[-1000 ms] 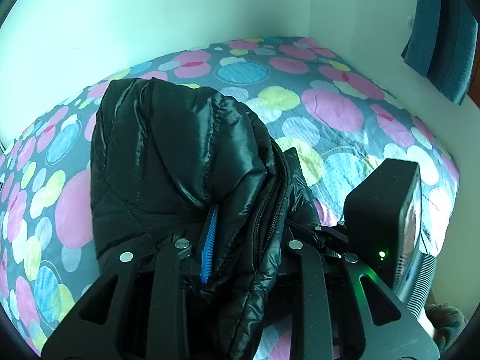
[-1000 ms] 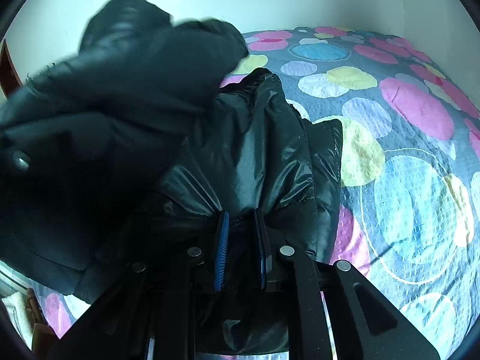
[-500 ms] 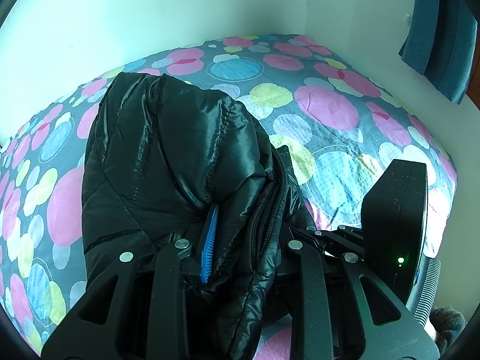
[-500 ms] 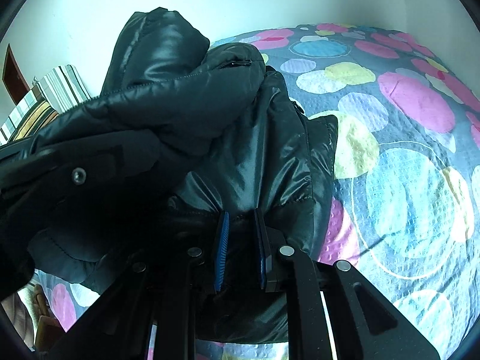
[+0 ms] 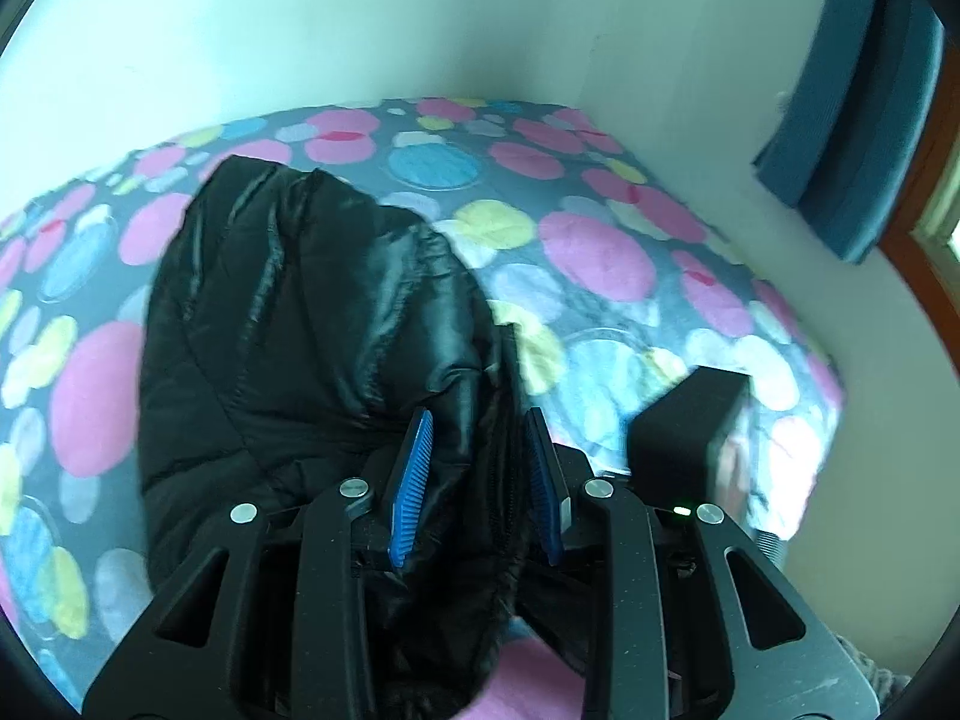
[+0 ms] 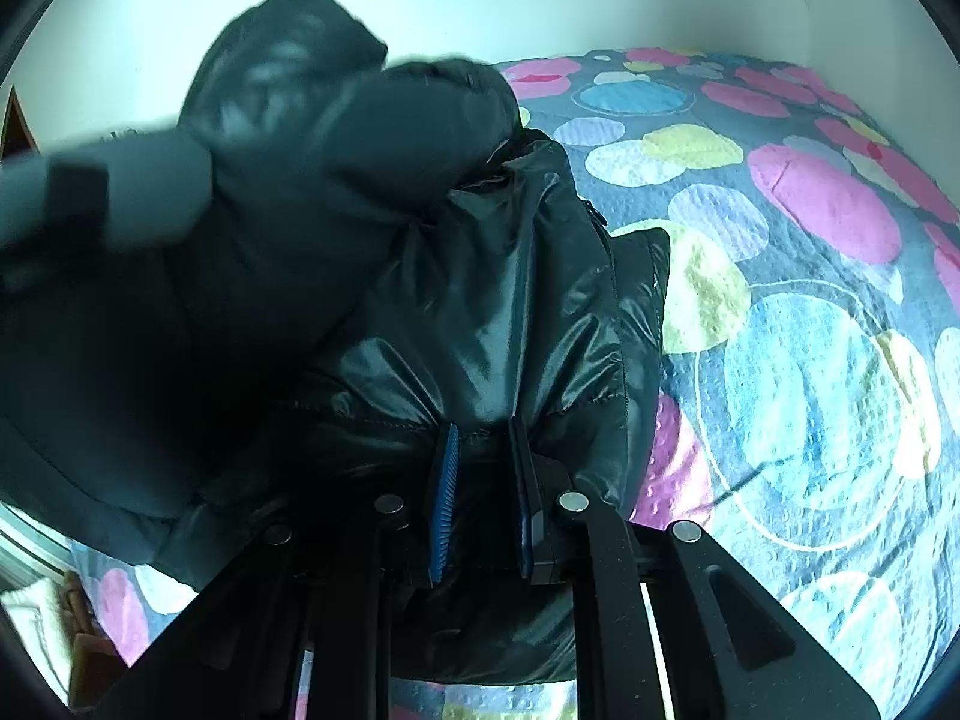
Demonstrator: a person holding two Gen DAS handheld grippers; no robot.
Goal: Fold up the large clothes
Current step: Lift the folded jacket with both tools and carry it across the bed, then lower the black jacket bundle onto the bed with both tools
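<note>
A shiny black puffer jacket point(image 5: 300, 324) lies bunched on the bed with the spotted cover point(image 5: 600, 252). My left gripper point(image 5: 477, 420) has its blue pads apart, with a jacket fold and zipper edge still lying between them. My right gripper point(image 6: 483, 429) is shut on the jacket's hem point(image 6: 480, 324), with cloth pinched between the blue pads. In the right wrist view the left gripper's body and the raised jacket fold point(image 6: 288, 138) are blurred at the upper left.
The bed sits in a corner of white walls point(image 5: 420, 18). The black body of the right gripper point(image 5: 690, 426) shows near the bed's right edge. A blue cushion point(image 5: 852, 96) hangs on the right wall. A striped cloth lies past the bed's left edge.
My left gripper's pads have opened; they were closed on the jacket fold before. The left gripper has lifted and moves, blurred, in the right view. The right gripper keeps its hold.
</note>
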